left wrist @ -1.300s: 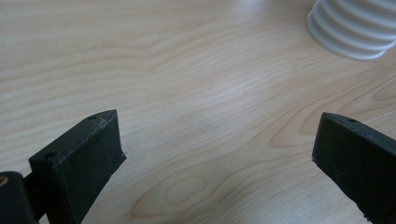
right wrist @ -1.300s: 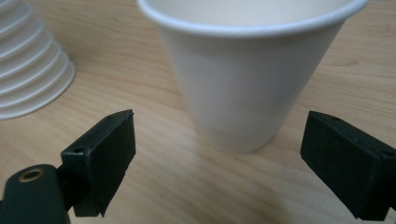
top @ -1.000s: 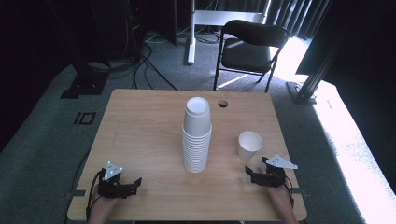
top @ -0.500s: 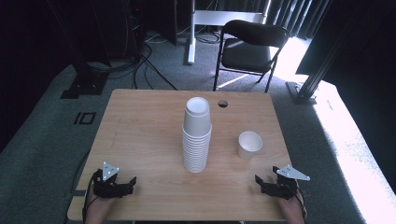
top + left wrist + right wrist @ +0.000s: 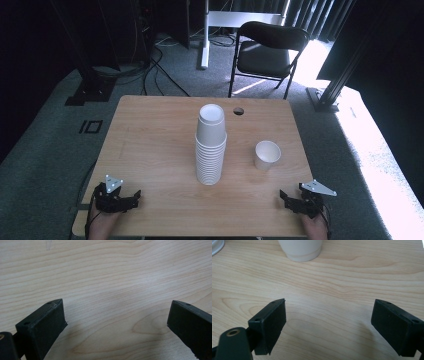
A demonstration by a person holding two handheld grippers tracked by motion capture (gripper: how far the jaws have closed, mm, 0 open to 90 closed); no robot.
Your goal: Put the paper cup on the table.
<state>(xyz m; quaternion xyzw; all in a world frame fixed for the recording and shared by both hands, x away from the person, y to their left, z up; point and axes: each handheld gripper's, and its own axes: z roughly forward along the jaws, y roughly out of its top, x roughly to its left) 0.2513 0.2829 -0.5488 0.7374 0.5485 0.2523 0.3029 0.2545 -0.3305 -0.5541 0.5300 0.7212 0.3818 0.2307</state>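
A tall stack of white paper cups (image 5: 211, 145) stands upright in the middle of the wooden table (image 5: 150, 135). To its right a single white cup (image 5: 267, 155) stands alone, mouth up; its base (image 5: 300, 248) shows at the top of the right gripper view. My left gripper (image 5: 131, 196) rests at the near left corner, open, with only bare wood between its jaws (image 5: 117, 315). At the near right corner my right gripper (image 5: 287, 199) is open too and holds nothing (image 5: 328, 317). Both are well short of the cups.
A small round hole (image 5: 238, 110) sits in the tabletop near the far edge. Beyond the table stand a black folding chair (image 5: 267, 50), a white stand (image 5: 205, 35) and cables (image 5: 155, 65) on grey carpet. A dark metal frame (image 5: 340, 75) rises at the right.
My right gripper has drawn back from beside the single cup to the near right corner. The left gripper has slid slightly nearer the table's front edge.
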